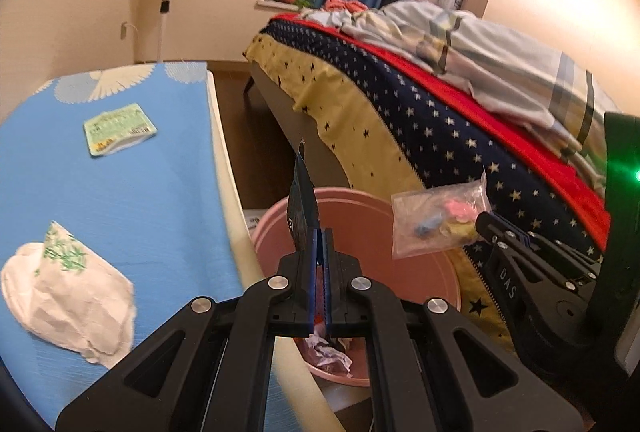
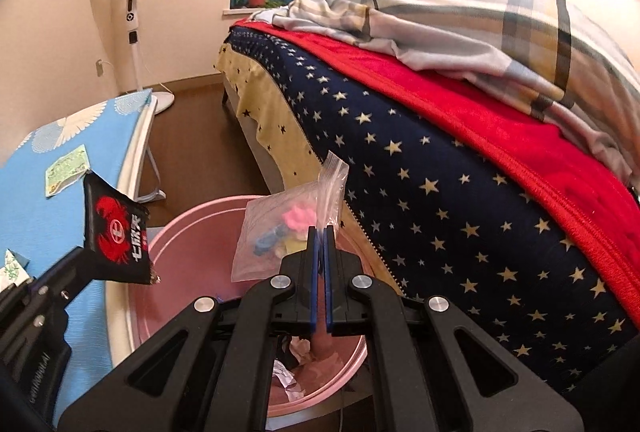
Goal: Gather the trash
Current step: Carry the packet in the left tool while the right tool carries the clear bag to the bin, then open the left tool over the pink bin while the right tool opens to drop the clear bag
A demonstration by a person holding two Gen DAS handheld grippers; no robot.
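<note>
Pink bin [image 2: 192,220] right below both grippers: left gripper [image 1: 319,244] pinches black wrapper [image 2: 116,236], right gripper [image 2: 319,244] pinches clear baggie [image 2: 276,228]. Drop step imo, next just needs both opened over the bin.

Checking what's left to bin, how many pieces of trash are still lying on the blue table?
2: a green-printed packet toward the far end, and a crumpled white wrapper nearer the camera. More may lie out of view.

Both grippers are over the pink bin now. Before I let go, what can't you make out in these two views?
- Pink bin contents: both views, the gripper bodies cover most; only crumpled paper shows.
- Black crab packet: left view shows it edge-on.
- Clear zip bag contents: small and blurred; pink, blue and yellow bits.
- Green packet print: too small.
- White wrapper: motion-blurred.
</note>
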